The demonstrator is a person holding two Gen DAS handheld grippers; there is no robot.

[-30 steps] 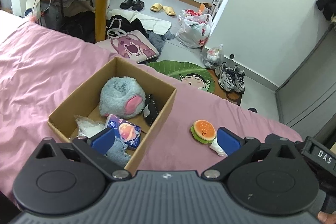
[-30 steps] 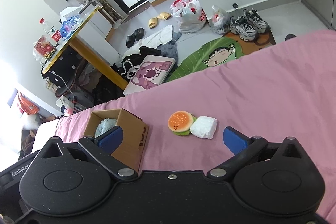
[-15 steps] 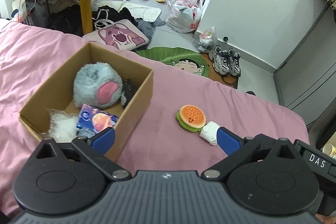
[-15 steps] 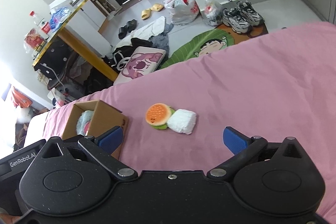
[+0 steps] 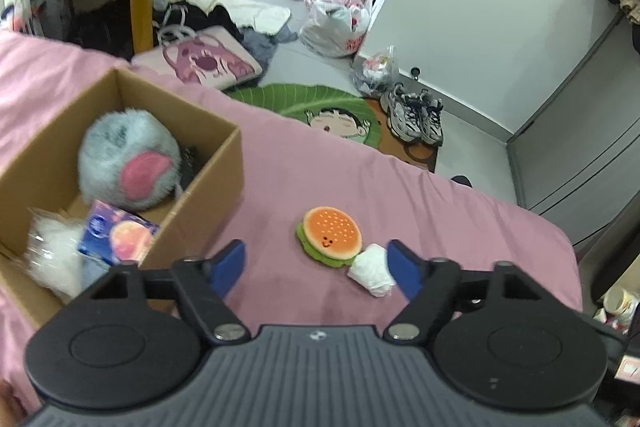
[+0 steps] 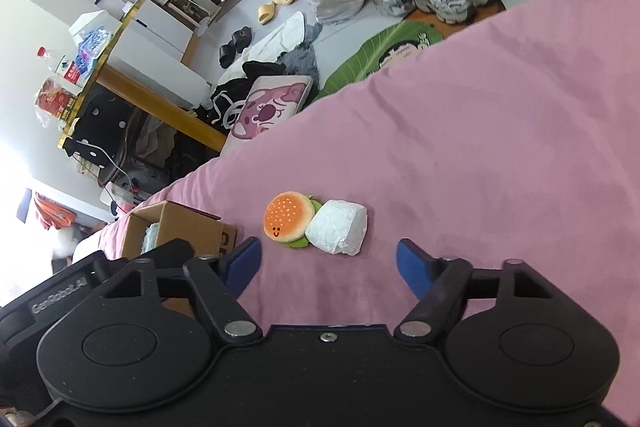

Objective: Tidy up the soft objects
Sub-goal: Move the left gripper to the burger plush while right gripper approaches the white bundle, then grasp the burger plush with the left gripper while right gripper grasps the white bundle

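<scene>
Item 1, left gripper (image 5: 316, 263): jaws spread wide, nothing held. It is poised low over the pink bedcover (image 5: 304, 167), just short of the two loose items.

Item 2, right gripper (image 6: 328, 259): jaws likewise spread, nothing held, aimed at the same pair from the other side.

Item 3, burger plush (image 5: 333, 238): flat on the bedcover, right of the cardboard box (image 5: 224, 183), not yet boxed.

Item 4, white wrapped bundle (image 5: 372, 269): pressed against the burger plush and lying close by the left gripper's right-hand pad.

Item 5, box contents: a grey-blue fuzzy plush (image 5: 128, 159), a blue printed packet (image 5: 116, 237) and a clear crinkled bag (image 5: 52, 259) are already stowed.

Risks, as judged:
- Both grippers are pointed at the same two items; a collision is possible if both are closed in together.
- Because the plush and bundle touch, a pinch on one may drag or roll the other across the cover.
- The plush is soft and low; a shallow pinch may catch only its edge, or bunch up bedcover fabric with it.
- The box stands on soft bedding; a knock against its near wall may tip or shift it.

Not determinable:
- The box's left portion is blurred and cut off by the frame edge; the bag's contents cannot be made out.
- A dark object behind the fuzzy plush is mostly hidden.
- What the white bundle is cannot be told.
- In the right wrist view, the box's interior is almost wholly hidden.
</scene>
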